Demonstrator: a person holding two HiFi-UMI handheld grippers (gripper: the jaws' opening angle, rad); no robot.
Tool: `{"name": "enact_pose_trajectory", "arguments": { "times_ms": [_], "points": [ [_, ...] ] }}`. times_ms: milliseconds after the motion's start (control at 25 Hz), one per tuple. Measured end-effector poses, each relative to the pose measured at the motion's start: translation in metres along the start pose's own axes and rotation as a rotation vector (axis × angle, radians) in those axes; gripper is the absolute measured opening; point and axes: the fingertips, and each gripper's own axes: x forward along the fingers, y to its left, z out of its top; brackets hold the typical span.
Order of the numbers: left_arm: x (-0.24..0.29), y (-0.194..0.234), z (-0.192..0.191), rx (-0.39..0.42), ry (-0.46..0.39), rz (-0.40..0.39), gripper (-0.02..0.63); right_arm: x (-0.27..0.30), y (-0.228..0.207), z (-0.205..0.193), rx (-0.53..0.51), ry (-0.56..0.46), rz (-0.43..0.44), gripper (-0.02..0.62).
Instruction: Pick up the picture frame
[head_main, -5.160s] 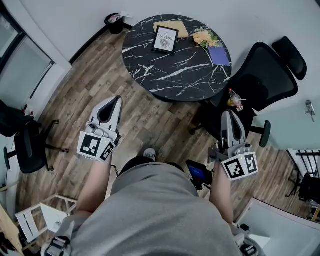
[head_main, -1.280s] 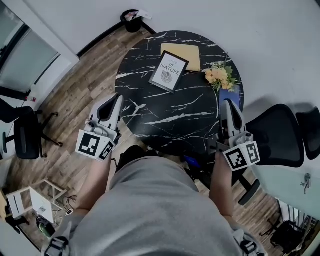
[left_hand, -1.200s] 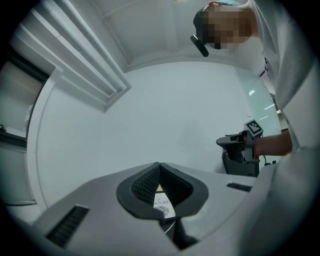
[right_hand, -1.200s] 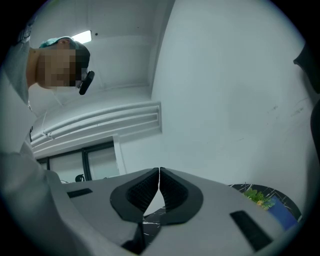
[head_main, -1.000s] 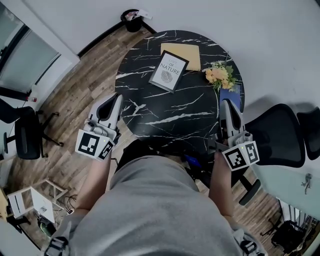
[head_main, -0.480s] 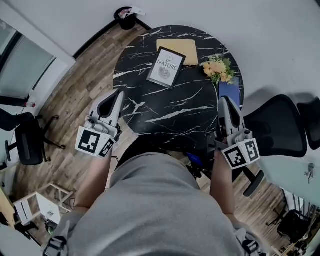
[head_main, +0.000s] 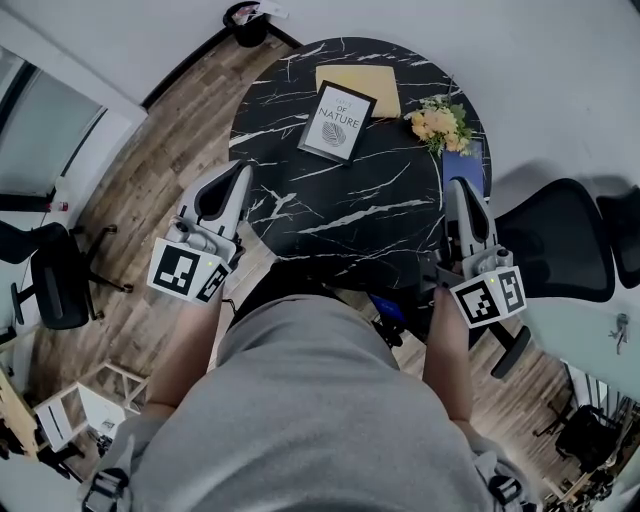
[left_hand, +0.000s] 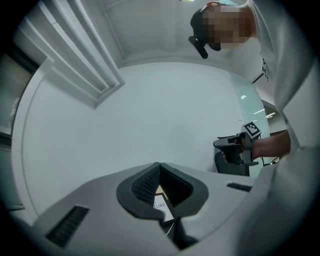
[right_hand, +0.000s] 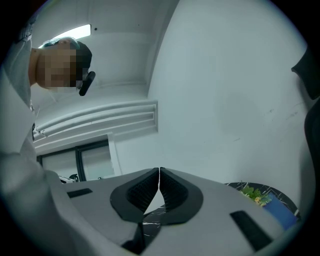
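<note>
One container shows: a black bin (head_main: 248, 20) on the wooden floor beyond the far edge of the round black marble table (head_main: 350, 225), against the wall; something white sticks out of its top, perhaps paper, though we cannot make it out.

We find the picture frame (head_main: 338, 122) lying flat near the table's far edge, a little left of the middle and turned askew; its far side laps over a flat tan sheet (head_main: 365, 78) that lies closer to that edge; a bunch of yellow flowers (head_main: 440, 122) rests at the right edge, with a blue book (head_main: 468, 165) just beside it on the near side.

We hold the left gripper (head_main: 240, 170) at the table's left edge and the right gripper (head_main: 460, 186) at its right edge, next to the blue book; each has its jaws clenched together with nothing gripped, and both are well apart from the frame, with bare marble between.

A black office chair (head_main: 555, 240) stands just off the right edge, close to the right gripper; another dark chair (head_main: 55, 290) stands well off to the left.
</note>
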Motion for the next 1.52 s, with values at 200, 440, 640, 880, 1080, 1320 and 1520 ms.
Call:
{"name": "enact_pose_trajectory", "arguments": {
  "times_ms": [200, 440, 640, 880, 1080, 1320, 1520],
  "points": [
    [-0.006, 0.011, -0.003, -0.007, 0.006, 0.002, 0.006, 0.007, 0.008, -0.007, 0.002, 0.013, -0.004, 0.028],
    [-0.016, 0.031, -0.006, -0.013, 0.011, 0.026, 0.008, 0.013, 0.013, -0.007, -0.008, 0.007, -0.024, 0.028],
    [-0.021, 0.047, -0.008, -0.026, 0.004, 0.052, 0.006, 0.022, 0.013, -0.01, -0.018, 0.023, -0.031, 0.028],
    [-0.015, 0.049, -0.013, -0.053, 0.001, 0.042, 0.008, 0.032, 0.008, -0.016, -0.035, 0.042, -0.053, 0.028],
    [-0.008, 0.053, -0.014, -0.061, -0.001, 0.038, 0.006, 0.045, 0.005, -0.02, -0.031, 0.056, -0.047, 0.028],
    [-0.002, 0.055, -0.026, -0.078, 0.026, 0.032, 0.008, 0.057, 0.001, -0.031, -0.039, 0.106, -0.03, 0.028],
    [0.002, 0.058, -0.038, -0.087, 0.052, 0.03, 0.006, 0.071, -0.002, -0.042, -0.026, 0.13, -0.009, 0.028]
  ]
}}
